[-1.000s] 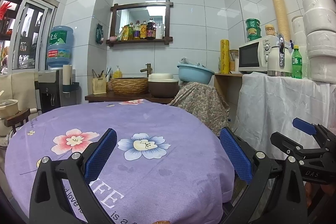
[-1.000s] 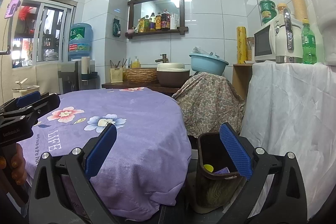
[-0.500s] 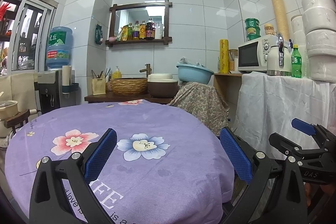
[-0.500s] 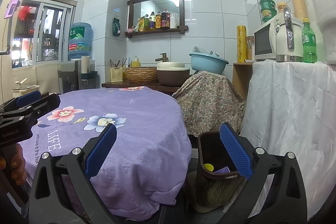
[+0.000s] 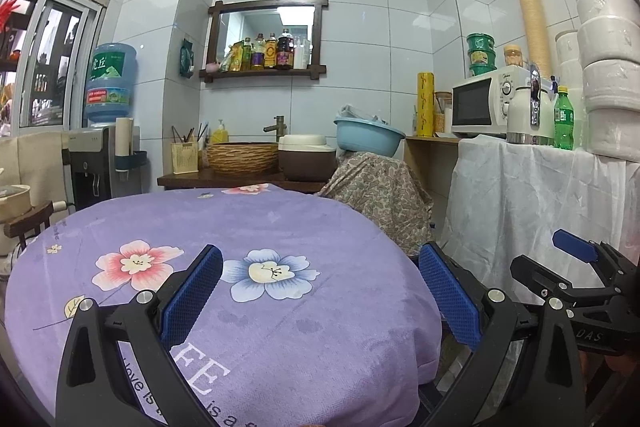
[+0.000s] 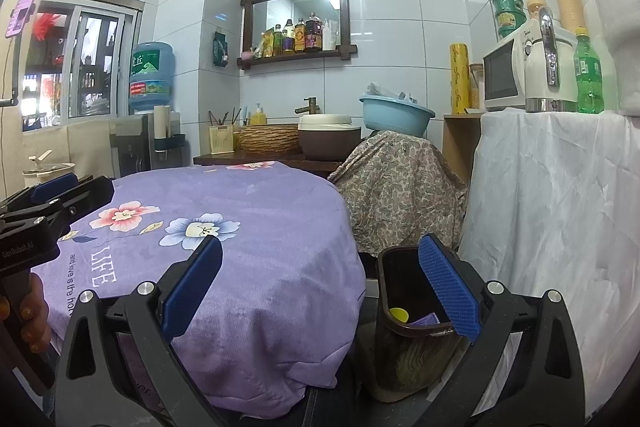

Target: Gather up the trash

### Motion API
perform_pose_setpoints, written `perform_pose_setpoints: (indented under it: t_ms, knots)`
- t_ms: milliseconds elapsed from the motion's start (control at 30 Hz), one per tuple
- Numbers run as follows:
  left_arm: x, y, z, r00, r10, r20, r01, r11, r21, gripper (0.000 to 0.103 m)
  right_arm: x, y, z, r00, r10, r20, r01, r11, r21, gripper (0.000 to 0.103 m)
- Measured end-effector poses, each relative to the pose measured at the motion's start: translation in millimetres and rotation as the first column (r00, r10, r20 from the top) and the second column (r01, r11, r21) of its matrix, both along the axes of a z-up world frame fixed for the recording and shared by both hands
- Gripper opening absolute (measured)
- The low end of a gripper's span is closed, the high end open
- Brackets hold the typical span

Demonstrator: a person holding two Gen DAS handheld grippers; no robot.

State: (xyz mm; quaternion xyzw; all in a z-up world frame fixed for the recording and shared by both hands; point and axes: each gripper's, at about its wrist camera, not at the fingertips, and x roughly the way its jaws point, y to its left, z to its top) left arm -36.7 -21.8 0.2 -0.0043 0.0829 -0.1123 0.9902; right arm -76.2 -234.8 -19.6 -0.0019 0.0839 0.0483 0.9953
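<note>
A dark brown trash bin [image 6: 404,311] stands on the floor right of the round table, with a yellow piece [image 6: 399,315] and a purple scrap [image 6: 426,319] inside. The table wears a purple flowered cloth [image 5: 248,267], which also shows in the right wrist view [image 6: 248,227]; I see no loose trash on it. My left gripper [image 5: 320,297] is open and empty above the table's near edge. My right gripper [image 6: 320,295] is open and empty, its right finger in front of the bin. The right gripper also shows in the left wrist view [image 5: 576,267], the left gripper in the right wrist view [image 6: 60,195].
A white-draped counter [image 6: 560,207] with microwave [image 5: 480,103], kettle and green bottle [image 5: 563,123] stands right. A paisley-covered object [image 6: 400,187] under a blue basin [image 5: 368,135] sits behind the bin. A sink shelf with basket [image 5: 244,157] and a water dispenser [image 5: 108,131] lie beyond.
</note>
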Motion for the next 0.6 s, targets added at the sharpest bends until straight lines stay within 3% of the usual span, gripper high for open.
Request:
perform_pose_setpoints:
  t_ms: [600]
  knots:
    - [5.3, 2.0, -0.2, 1.0, 0.011, -0.027, -0.011, 1.0, 0.006, 0.097, 4.7, -1.2, -2.4, 1.0, -0.003, -0.026, 0.003, 1.0, 0.012, 0.097]
